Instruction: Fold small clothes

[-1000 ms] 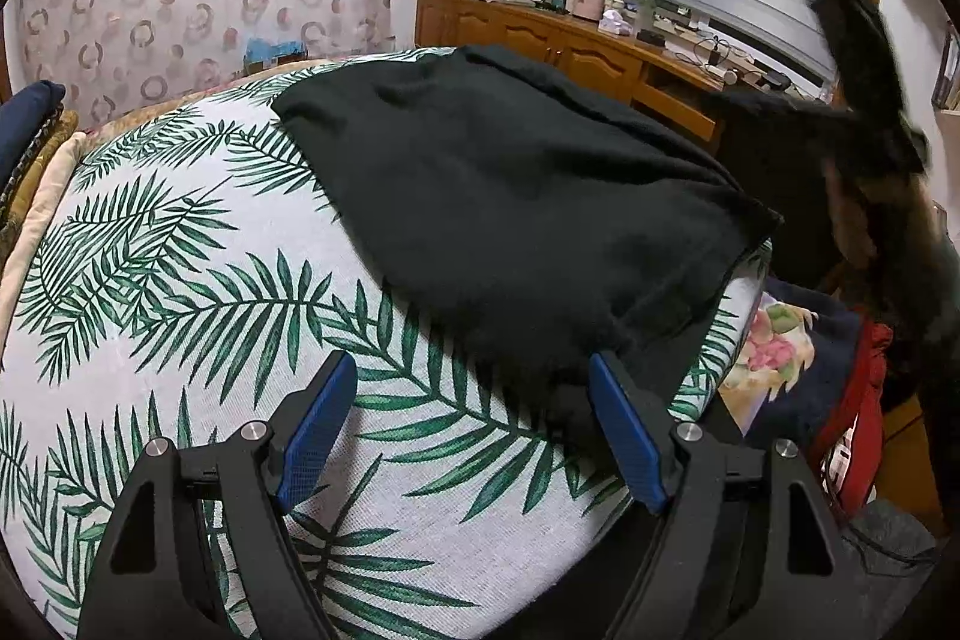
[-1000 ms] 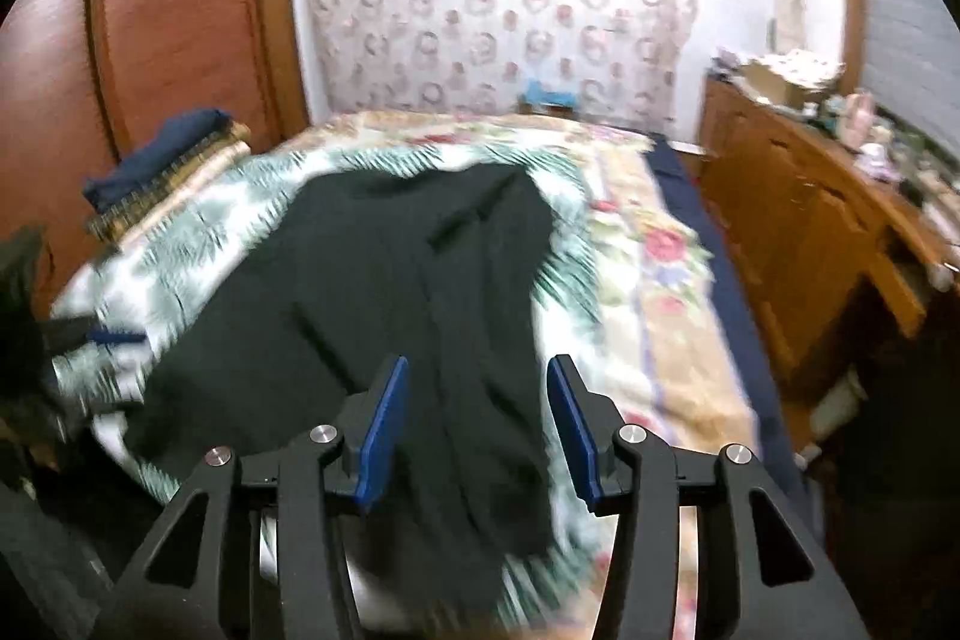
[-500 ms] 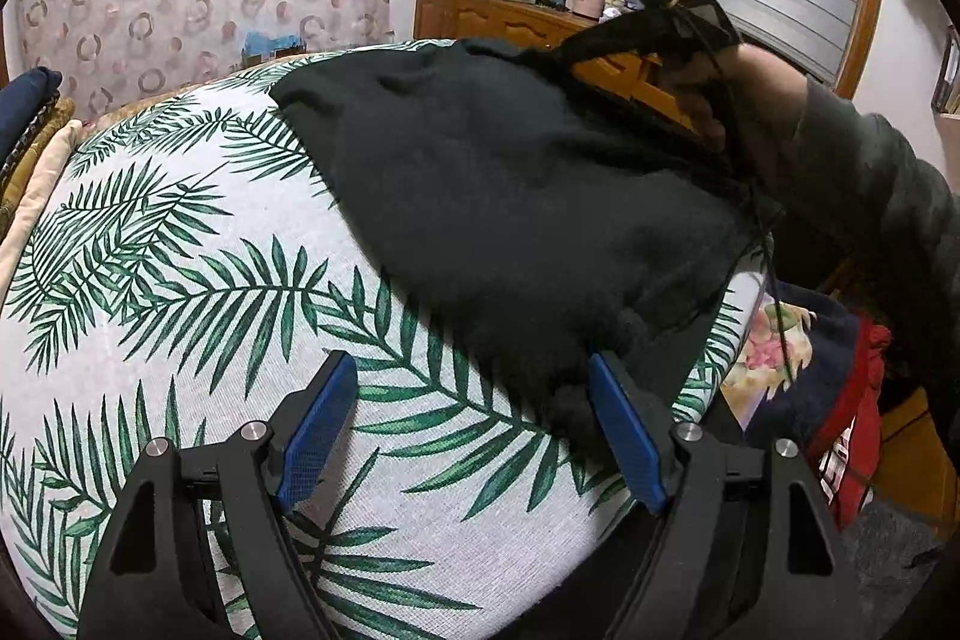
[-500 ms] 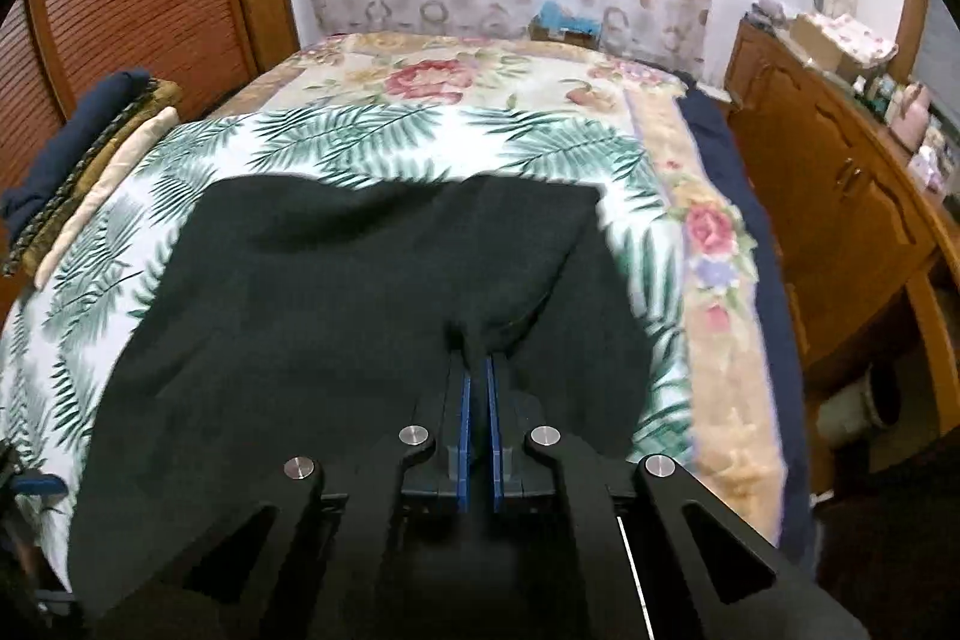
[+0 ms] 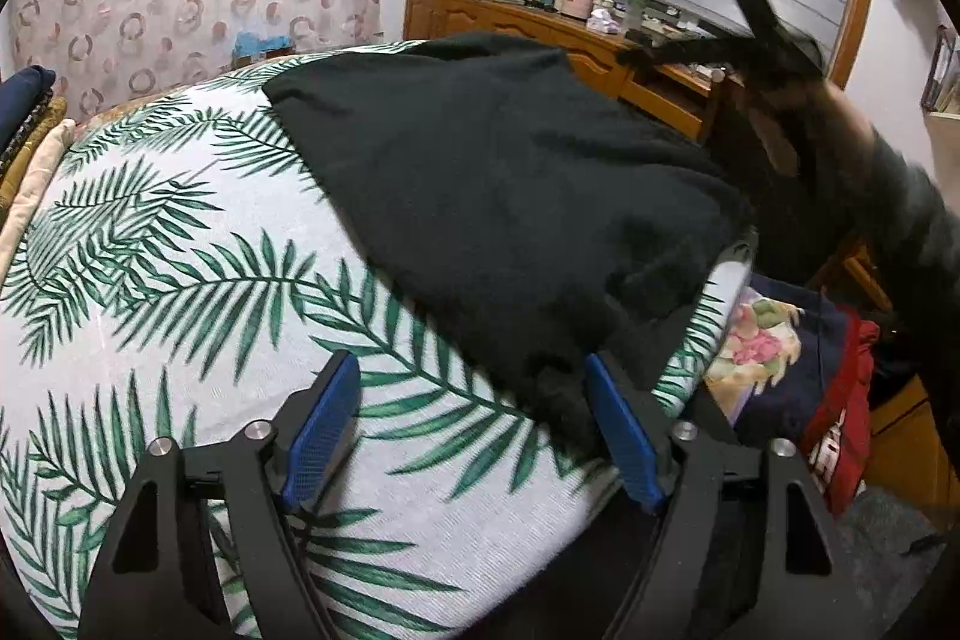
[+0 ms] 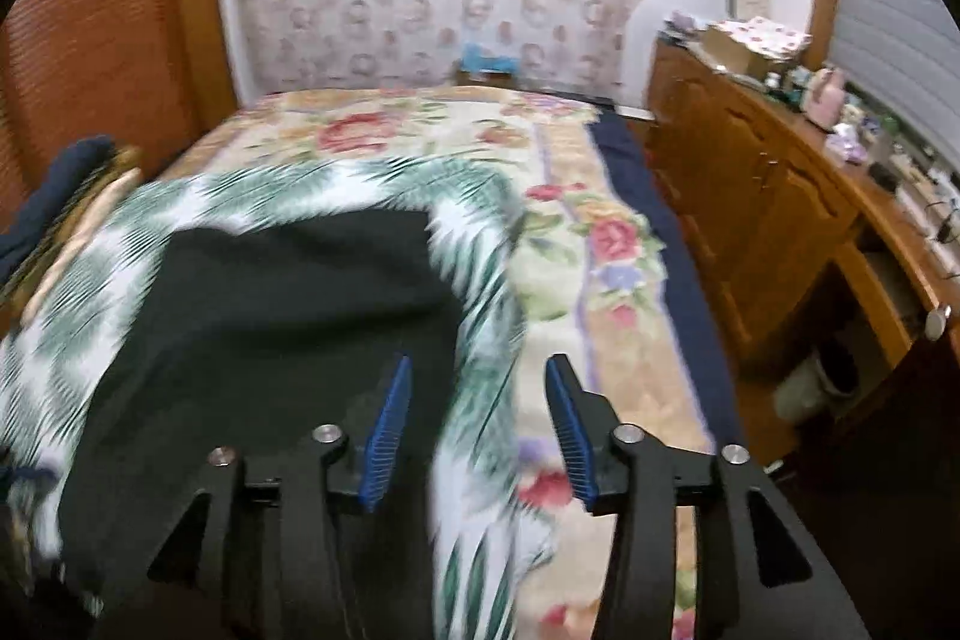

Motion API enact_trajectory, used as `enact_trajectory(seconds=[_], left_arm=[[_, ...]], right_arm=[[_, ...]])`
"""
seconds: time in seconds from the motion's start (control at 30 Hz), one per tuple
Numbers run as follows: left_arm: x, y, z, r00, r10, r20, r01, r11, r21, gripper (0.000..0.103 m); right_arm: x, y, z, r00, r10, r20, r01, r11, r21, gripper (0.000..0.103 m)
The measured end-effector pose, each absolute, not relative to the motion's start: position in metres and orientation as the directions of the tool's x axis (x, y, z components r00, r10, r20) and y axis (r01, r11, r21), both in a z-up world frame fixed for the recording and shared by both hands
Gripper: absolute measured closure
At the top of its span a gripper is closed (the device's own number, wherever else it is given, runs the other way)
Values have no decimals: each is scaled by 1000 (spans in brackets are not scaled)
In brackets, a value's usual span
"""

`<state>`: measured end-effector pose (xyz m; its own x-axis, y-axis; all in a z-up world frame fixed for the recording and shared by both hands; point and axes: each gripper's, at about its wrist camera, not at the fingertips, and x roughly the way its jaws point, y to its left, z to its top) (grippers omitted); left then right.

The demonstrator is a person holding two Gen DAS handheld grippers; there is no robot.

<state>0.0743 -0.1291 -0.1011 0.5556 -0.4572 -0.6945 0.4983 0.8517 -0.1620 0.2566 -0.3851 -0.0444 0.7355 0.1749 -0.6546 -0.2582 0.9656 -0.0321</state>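
Note:
A black garment (image 5: pixel 510 172) lies spread on a white sheet with green palm leaves (image 5: pixel 150 250) that covers the bed. My left gripper (image 5: pixel 468 364) hovers at the garment's near corner. Its jaws are closing, and a bunched bit of black cloth sits just inside the right finger, which the pads do not press. In the right wrist view the garment (image 6: pixel 270 340) fills the lower left. My right gripper (image 6: pixel 479 364) is above its right edge with jaws opening and nothing between them. A sleeved arm (image 5: pixel 870 184) reaches in at the right, blurred.
Folded textiles (image 5: pixel 24 118) are stacked at the bed's left edge. A cluttered wooden dresser (image 6: pixel 768 196) runs along the right wall. Red, navy and floral clothes (image 5: pixel 798 388) lie heaped below the bed's near right corner. A rose-print blanket (image 6: pixel 600 232) shows beyond the leaf sheet.
Half a second ago my right gripper was shut on the black cloth; it has since opened and swung right, off the garment's edge. My left gripper stayed put, jaws slightly narrower.

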Motion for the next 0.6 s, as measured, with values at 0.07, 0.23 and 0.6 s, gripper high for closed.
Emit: enact_trajectory(seconds=[0.07,0.23,0.6], left_arm=[[71,-131,-102,547,-468,-694,509,844,-167,41],[68,-138,-102,531,-487,-694,534,828,-172,56],[62,-143,-100,501,-512,-697,557,808,-193,69]], right_arm=[[211,-390,-64,702,245,-669,-321,947,10,48],[174,-401,-88,668,283,-688,-341,938,55,48],[164,-409,-99,641,278,-716,-330,941,70,48]])
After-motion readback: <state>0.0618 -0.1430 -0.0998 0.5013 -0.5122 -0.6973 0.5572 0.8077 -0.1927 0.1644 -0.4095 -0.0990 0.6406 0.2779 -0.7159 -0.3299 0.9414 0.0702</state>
